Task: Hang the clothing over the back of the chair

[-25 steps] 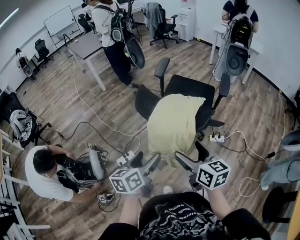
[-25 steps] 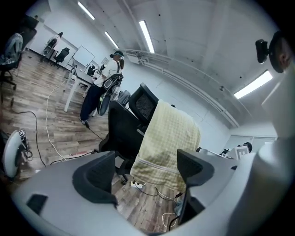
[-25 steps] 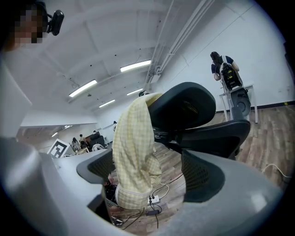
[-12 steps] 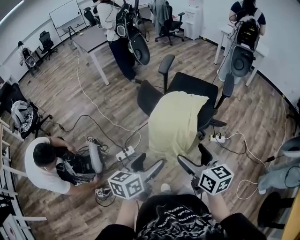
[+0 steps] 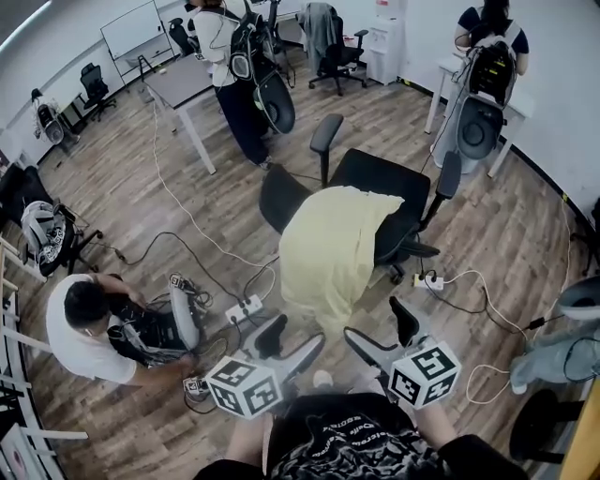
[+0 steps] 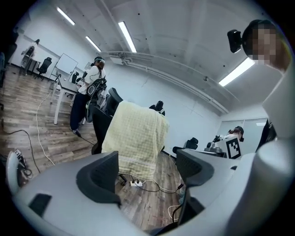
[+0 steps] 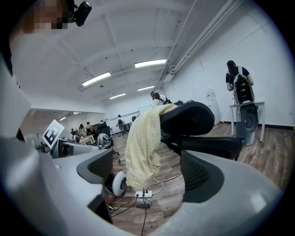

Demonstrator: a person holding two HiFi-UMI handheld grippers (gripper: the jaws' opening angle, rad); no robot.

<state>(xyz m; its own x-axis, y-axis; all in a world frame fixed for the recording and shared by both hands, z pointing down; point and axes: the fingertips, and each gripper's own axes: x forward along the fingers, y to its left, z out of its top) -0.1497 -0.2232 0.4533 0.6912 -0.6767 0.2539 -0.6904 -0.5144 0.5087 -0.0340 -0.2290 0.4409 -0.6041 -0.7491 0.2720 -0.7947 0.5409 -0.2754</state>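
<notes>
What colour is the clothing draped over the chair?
The clothing is pale yellow, finely checked; best in left gripper view.

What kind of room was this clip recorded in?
Probably an open-plan office or lab workspace: a wheeled office chair, a white desk, a whiteboard by the far wall, and a power strip lying on the wood floor.

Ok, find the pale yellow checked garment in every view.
Head view: pale yellow checked garment, centre, draped over the black office chair.
Left gripper view: garment at centre, above the jaws' gap.
Right gripper view: garment centre-left.
Shared landmark: that chair.
</notes>
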